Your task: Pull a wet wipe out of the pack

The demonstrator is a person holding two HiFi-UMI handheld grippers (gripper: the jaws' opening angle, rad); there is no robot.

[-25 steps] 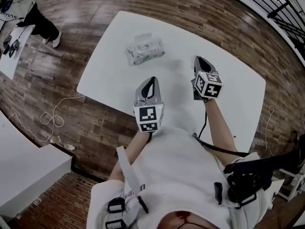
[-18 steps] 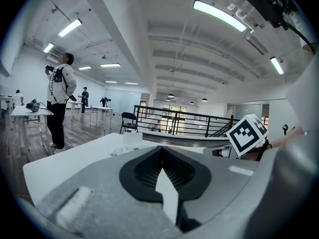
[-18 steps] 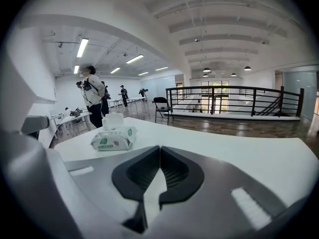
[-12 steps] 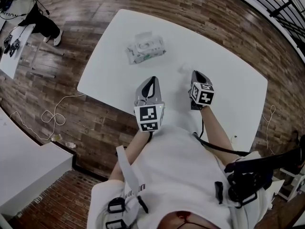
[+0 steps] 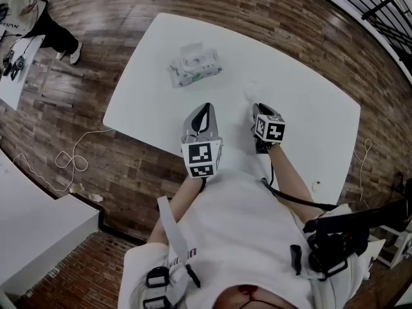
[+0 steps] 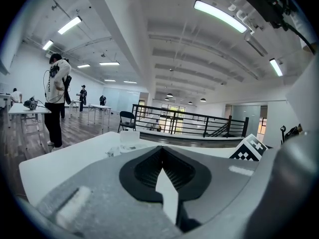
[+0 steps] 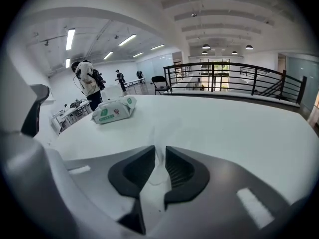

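Observation:
The wet wipe pack (image 5: pixel 195 66) lies at the far left of the white table (image 5: pixel 309 127), its lid flap raised; it also shows in the left gripper view (image 6: pixel 124 144) and the right gripper view (image 7: pixel 113 108). My right gripper (image 5: pixel 259 107) is low over the table's middle, tilted down. Its jaws (image 7: pixel 159 156) are opening, with a thin white wipe (image 7: pixel 155 134) lying loose between them on the table, small and pale in the head view (image 5: pixel 248 95). My left gripper (image 5: pixel 205 113) hovers near the table's front edge, shut and empty (image 6: pixel 160 151).
A person (image 5: pixel 51 28) stands by another white table (image 5: pixel 16 69) at the far left. Cables (image 5: pixel 71 159) lie on the wooden floor. A large white surface (image 5: pixel 38 224) sits at lower left. A black railing (image 7: pixel 224 76) runs beyond the table.
My right gripper has come down and drawn leftward and nearer the table's front edge, lowering the wipe to the table. My left gripper has stayed where it was.

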